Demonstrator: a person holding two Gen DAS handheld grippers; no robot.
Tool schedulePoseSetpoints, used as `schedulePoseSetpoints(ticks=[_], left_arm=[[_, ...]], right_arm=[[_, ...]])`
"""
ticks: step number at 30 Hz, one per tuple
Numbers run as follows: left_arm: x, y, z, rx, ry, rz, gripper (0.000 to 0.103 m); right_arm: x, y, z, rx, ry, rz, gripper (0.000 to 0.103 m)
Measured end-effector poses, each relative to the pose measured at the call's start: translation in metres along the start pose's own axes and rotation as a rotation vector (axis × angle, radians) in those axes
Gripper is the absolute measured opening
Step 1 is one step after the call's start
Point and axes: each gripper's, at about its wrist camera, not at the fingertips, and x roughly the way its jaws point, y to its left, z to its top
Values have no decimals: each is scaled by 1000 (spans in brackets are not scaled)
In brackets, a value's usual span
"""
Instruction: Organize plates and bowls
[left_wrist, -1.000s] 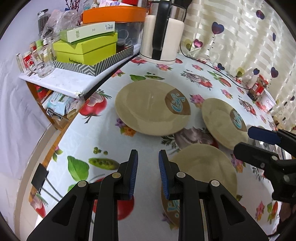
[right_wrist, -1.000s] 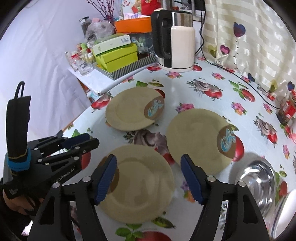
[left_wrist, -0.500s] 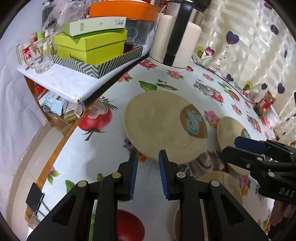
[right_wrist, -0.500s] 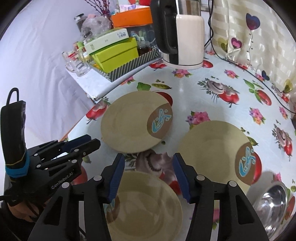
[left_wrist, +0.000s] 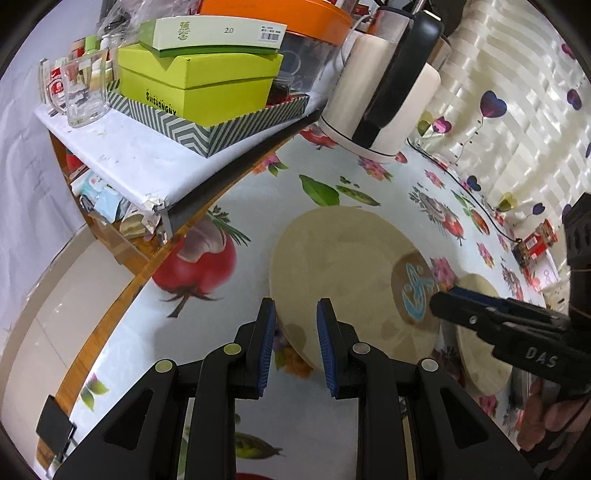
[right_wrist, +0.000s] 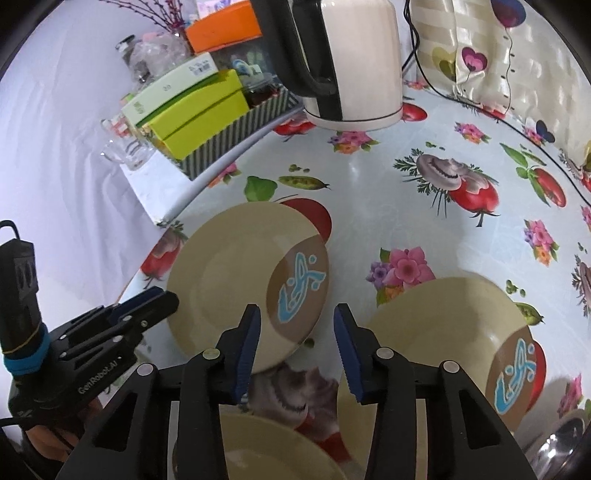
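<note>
- Table (right_wrist: 369, 192): covered with a glossy white cloth printed with tomatoes, mushrooms, flowers and pea pods. A curtain (right_wrist: 480, 48) with heart shapes hangs along its far edge.
- Side shelf (left_wrist: 122, 147), left of the table: carries a striped tray (left_wrist: 207, 133) with stacked yellow-green boxes (left_wrist: 195, 85), an orange-lidded container (left_wrist: 295, 18) behind, and a glass mug (left_wrist: 83, 92) at the outer end.
- Kettle (right_wrist: 354, 62): cream body, black handle, upright at the back of the table, just beside the tray.
- Far-left plate (right_wrist: 236, 273): tan, with a brown patch bearing a blue fish mark (right_wrist: 299, 288). Lies flat near the table's left edge. Both grippers are at this plate.
- Right plate (right_wrist: 443, 332): same pattern, flat, apart from the first.
- Near plate (right_wrist: 266, 446): same tan colour, only its far part visible, under the right gripper's body.
- Steel bowl (right_wrist: 557, 439): only an edge visible at lower right, beside the right plate.
- Left gripper (left_wrist: 295, 325): fingers narrow, a slim gap between the blue pads, nothing clamped. The plate's near-left rim shows in the gap; contact cannot be told.
- Right gripper (right_wrist: 295, 336): jaws have just been closing and now stand at a moderate gap. The plate's near-right rim sits between the tips, pads not pressing on it.
</note>
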Motion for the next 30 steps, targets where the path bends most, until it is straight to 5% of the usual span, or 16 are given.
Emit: schedulePoseSetpoints(ticks=[8,14,30], left_arm=[[6,8,3,-25,6,-15,24],[15,7,3,-29,23,-23,24],[-1,4,3,-22,2,-15,24]], right_arm=[[16,-4,4,9,22,-5,35],[24,-10,5,31,41,6,23],[17,-9,6,41,25,19,23]])
